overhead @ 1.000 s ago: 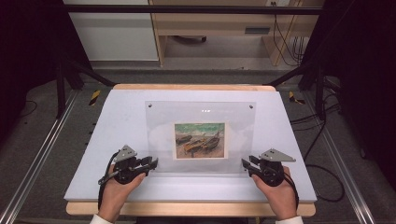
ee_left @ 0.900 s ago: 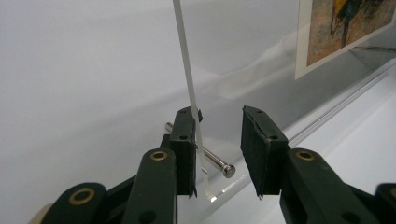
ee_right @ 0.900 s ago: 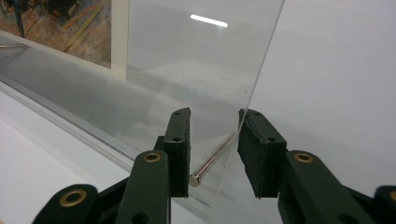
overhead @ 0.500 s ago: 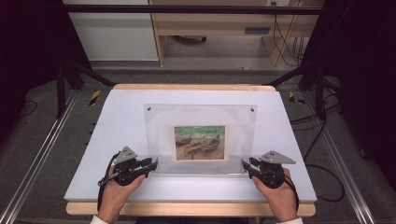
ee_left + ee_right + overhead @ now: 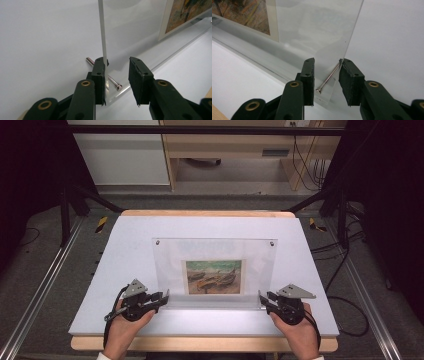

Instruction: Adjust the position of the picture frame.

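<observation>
Your two handheld grippers

Your left gripper [image 5: 165, 298] and right gripper [image 5: 261, 299]: black jaws, brass-ringed pivots, grey three-cornered plates on top, black cables trailing behind.

Clear acrylic picture frame [image 5: 215, 270] stands upright on white counter [image 5: 125, 245], small silver studs at top corners. Painted print of beached boats [image 5: 213, 276] in frame's lower middle. Left gripper [image 5: 162, 298], black with grey three-cornered plate, at frame's lower left corner, jaws around panel's edge. Right gripper [image 5: 263, 300], same build, at lower right corner. Person's hands enter from bottom edge, one behind each gripper. Wooden cabinet [image 5: 230, 155] beyond counter, cables on floor at right.
</observation>
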`<act>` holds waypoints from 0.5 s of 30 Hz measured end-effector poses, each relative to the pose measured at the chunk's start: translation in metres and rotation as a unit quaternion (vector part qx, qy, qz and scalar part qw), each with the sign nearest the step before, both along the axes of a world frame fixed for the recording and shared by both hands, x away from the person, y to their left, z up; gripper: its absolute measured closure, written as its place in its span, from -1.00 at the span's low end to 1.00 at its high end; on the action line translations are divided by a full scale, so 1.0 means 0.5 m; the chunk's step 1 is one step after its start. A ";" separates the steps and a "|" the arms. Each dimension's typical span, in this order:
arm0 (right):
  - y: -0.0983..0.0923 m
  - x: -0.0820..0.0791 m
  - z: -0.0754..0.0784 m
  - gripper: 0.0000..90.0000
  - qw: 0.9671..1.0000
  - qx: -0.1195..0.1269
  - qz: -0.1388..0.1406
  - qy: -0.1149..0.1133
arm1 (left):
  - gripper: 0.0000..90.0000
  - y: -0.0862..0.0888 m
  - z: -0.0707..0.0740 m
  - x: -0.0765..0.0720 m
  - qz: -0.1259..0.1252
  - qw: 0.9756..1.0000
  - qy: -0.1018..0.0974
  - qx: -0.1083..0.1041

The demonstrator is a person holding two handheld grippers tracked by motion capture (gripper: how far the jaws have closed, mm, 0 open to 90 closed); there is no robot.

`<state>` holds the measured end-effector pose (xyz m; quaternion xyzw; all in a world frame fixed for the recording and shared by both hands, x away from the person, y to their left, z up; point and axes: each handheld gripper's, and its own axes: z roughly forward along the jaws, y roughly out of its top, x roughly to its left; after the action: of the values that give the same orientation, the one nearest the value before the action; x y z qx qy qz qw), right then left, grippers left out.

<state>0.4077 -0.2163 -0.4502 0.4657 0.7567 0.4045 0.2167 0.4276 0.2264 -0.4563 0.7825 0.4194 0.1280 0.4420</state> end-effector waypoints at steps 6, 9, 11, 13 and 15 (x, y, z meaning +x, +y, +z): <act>0.000 -0.001 -0.001 0.46 1.000 -0.001 0.001 0.000 | 0.47 0.000 -0.001 -0.001 -0.002 1.000 0.001 0.002; 0.000 -0.002 -0.001 0.46 1.000 0.000 0.001 0.001 | 0.47 0.000 -0.001 -0.002 -0.002 1.000 0.001 0.002; 0.000 -0.003 -0.001 0.46 1.000 0.000 0.001 0.002 | 0.47 0.000 -0.002 -0.002 -0.001 1.000 0.001 0.002; 0.000 -0.003 -0.002 0.46 1.000 -0.001 0.002 0.002 | 0.47 -0.001 -0.002 -0.003 -0.001 1.000 0.001 0.003; 0.000 -0.004 -0.003 0.46 1.000 -0.002 0.002 0.002 | 0.47 -0.001 -0.002 -0.003 -0.003 1.000 0.001 0.005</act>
<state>0.4057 -0.2164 -0.4515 0.4646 0.7587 0.4027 0.2154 0.4259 0.2259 -0.4575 0.7859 0.4173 0.1278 0.4381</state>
